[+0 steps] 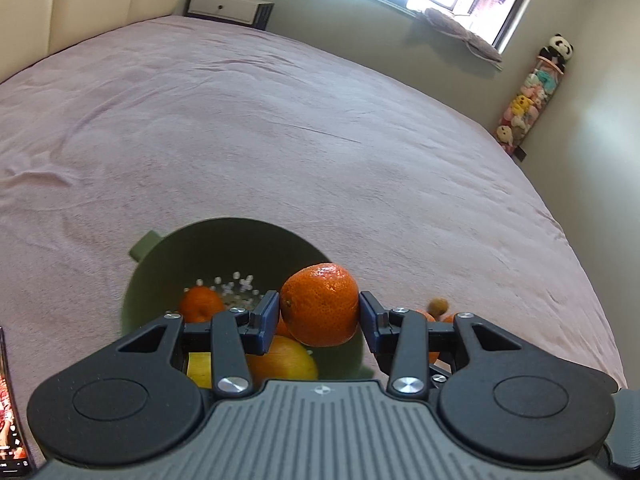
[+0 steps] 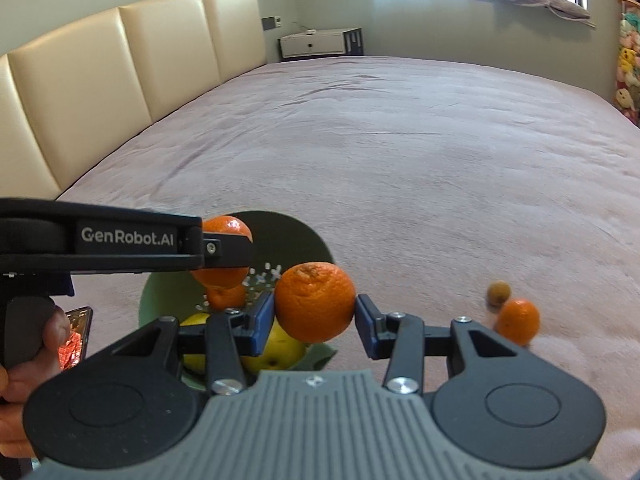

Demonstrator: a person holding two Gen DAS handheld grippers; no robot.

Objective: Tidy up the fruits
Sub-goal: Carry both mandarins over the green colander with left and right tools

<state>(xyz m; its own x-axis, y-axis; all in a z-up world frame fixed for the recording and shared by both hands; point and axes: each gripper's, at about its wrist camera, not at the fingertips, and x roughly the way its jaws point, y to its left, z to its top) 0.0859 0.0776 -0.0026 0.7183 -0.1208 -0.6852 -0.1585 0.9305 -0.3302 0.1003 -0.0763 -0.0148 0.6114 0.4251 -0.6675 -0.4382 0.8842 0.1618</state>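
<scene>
My left gripper (image 1: 319,313) is shut on a mandarin (image 1: 320,304), held over the near right rim of a green colander (image 1: 224,248) on the bed. Inside the colander lie another mandarin (image 1: 200,304), an orange fruit (image 1: 280,360) and a yellow fruit (image 1: 199,368). My right gripper (image 2: 315,314) is shut on a second mandarin (image 2: 315,302), just right of the colander (image 2: 288,236). The left gripper (image 2: 224,250) reaches in from the left with its mandarin (image 2: 226,226) above the colander. A loose mandarin (image 2: 518,320) and a small brown fruit (image 2: 499,293) rest on the bed to the right.
A wide pink bedspread (image 2: 400,160) stretches ahead, with a cream headboard (image 2: 120,72) at the left. A phone (image 2: 76,336) lies near the colander beside the person's hand (image 2: 28,356). A white nightstand (image 2: 316,44), a window and a column of plush toys (image 1: 528,100) stand beyond the bed.
</scene>
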